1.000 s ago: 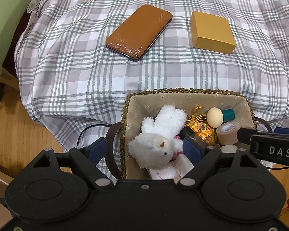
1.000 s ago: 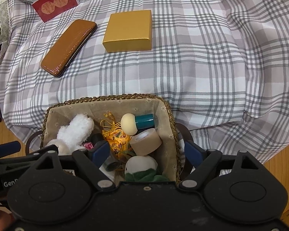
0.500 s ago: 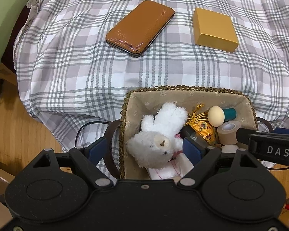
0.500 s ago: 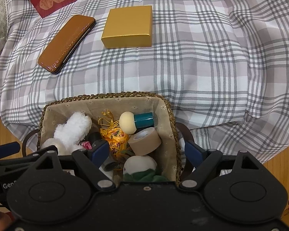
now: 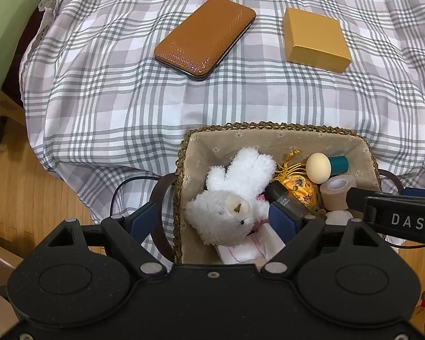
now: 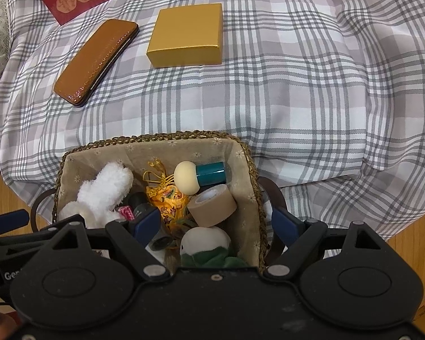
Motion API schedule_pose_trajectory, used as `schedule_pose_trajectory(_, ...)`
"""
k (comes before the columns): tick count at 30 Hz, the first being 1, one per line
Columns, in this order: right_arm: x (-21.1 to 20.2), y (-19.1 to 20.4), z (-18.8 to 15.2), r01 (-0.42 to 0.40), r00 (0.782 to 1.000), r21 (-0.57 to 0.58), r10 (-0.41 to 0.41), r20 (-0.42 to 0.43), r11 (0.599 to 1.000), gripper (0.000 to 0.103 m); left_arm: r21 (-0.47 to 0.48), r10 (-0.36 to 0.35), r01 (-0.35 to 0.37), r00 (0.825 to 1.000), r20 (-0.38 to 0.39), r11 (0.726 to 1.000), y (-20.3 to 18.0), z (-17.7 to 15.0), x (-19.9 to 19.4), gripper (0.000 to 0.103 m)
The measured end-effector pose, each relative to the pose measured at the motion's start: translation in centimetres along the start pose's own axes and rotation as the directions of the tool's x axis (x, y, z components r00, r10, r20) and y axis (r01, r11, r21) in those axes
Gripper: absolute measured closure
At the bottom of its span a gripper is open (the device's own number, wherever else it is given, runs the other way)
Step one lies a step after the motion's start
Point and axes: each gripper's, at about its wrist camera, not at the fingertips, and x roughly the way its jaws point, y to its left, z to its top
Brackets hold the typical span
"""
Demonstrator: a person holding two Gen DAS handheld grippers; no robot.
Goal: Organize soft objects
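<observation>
Jaws of left gripper and right gripper standing spread, hovering over soft, light plush rabbit, inviting mid-body squeeze.

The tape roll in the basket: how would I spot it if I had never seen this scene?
Find the woven basket at the near edge of the checked cloth. The tape roll lies at its right side, just below the cream-headed green tube. It is the only plain tan ring with a white hollow core.
</observation>
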Motion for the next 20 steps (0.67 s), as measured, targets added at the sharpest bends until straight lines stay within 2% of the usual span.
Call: schedule_pose_trajectory(20, 0.45, -0.07, 0.13, -0.011, 1.000, 0.009, 0.012, -0.004, 1.000, 0.014, 0.000, 0.032, -0.032, 0.999, -0.004, 0.999, -0.21, -0.12, 0.37, 0.021)
